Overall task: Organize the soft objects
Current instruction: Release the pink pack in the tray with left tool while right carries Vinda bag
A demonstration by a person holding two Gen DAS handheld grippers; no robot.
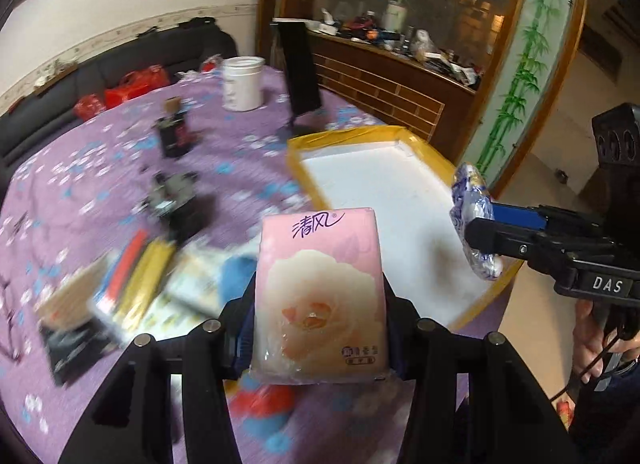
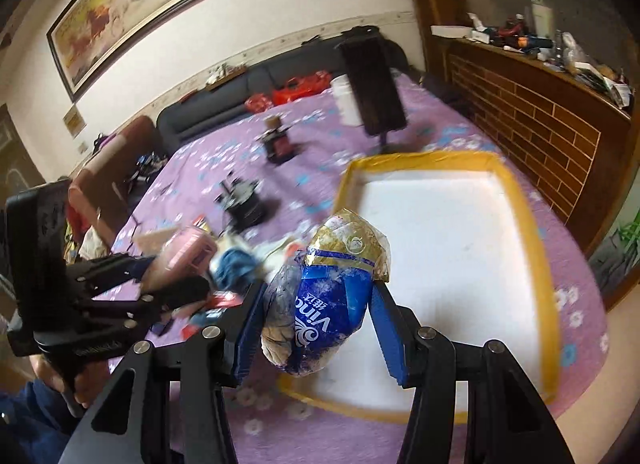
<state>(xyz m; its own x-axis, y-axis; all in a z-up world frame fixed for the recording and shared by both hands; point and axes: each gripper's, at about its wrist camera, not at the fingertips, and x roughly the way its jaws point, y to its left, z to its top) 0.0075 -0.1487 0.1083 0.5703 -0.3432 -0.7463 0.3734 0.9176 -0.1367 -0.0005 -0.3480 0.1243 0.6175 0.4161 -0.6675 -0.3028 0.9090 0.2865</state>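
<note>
I hold one soft thing in each tool. The left gripper (image 1: 318, 304) is clenched on the pink tissue pack (image 1: 320, 288), which stands with its long axis up the frame, in the lower centre of the left wrist view. The right gripper (image 2: 316, 328) grasps the blue tissue pack (image 2: 320, 304), a crumpled blue and gold wrapper that sits tilted between the blue pads (image 2: 250, 328); both pads appear to press on its sides. In the left wrist view the same right gripper (image 1: 480, 240) comes in from the right edge, and its pack (image 1: 474, 220) hangs over the right rim of the tray (image 1: 360, 136). This tray, white inside with a yellow taped rim, lies on the purple tablecloth (image 1: 100, 168). As far as I can see it is empty; nothing lies on its white floor in either view. From the pink pack the tray lies ahead and to the right, just beyond its top edge. In the right wrist view the tray (image 2: 532, 232) fills the centre right, directly behind and under the blue pack. So I judge that the right hand is nearer to the drop place, and the left must travel further right. The remaining clutter (image 1: 132, 284) stays blurred at the lower left.
</note>
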